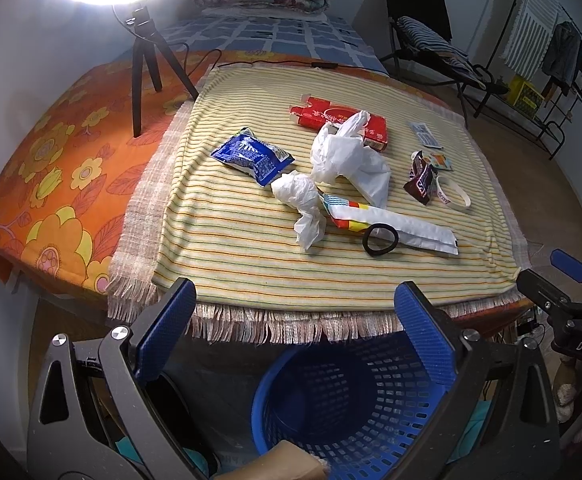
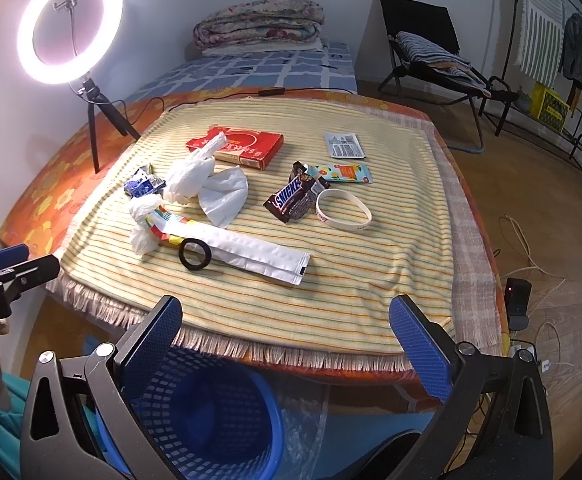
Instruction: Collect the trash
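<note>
Trash lies scattered on the striped blanket (image 2: 331,280), the Snickers wrapper (image 2: 291,200) nearest the right gripper (image 2: 287,328). Both grippers, left gripper (image 1: 295,320) too, are wide open and empty; pinch one piece, then drop it in the blue basket (image 1: 351,400) below.

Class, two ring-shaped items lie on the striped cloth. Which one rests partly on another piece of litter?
The black ring. It overlaps the long white packet, while the white wristband lies flat on the cloth beside the Snickers wrapper.

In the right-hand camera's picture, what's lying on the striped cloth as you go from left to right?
Blue snack packet → crumpled white plastic bag → red box → Snickers wrapper → white wristband.
</note>
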### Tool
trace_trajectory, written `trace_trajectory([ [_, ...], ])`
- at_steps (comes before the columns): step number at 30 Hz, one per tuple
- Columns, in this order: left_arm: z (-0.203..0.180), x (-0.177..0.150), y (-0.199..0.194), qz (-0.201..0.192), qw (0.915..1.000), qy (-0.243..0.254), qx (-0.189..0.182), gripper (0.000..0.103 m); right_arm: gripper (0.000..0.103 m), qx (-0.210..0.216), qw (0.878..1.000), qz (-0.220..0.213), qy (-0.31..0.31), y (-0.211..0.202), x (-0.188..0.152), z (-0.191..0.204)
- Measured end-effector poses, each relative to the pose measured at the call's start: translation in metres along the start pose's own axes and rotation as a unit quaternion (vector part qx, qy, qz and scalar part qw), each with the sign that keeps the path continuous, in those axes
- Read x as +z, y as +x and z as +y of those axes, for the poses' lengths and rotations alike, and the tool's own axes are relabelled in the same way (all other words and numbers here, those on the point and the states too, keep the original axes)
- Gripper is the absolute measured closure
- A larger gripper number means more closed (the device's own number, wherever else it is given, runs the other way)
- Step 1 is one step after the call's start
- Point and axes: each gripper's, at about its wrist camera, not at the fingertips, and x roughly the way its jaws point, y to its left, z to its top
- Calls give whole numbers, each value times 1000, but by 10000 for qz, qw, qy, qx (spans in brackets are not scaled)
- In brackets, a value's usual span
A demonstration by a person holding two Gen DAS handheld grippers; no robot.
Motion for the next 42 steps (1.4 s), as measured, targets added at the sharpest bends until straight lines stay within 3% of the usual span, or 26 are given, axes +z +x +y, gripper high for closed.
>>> trace_trajectory([
  [10, 9, -10, 4, 44, 10000, -74, 50, 2, 0, 3, 9999, 110, -23, 3, 1, 1],
  [25, 21, 7, 10, 247, 9993, -240, 143, 2, 0, 67, 9996, 237, -136, 12, 2, 2],
  [33, 38, 21, 30, 620, 9967, -516, -2, 2, 1, 555, 9979, 171, -297, 19, 11, -7],
  [37, 44, 32, 36, 625, 9960, -638, -47, 2, 1, 682, 9967, 167, -417, 24, 26, -11],
  [42, 44, 50, 47, 645, 9955, -682, -161, 10, 1, 894, 9929, 362, -702, 39, 47, -14],
])
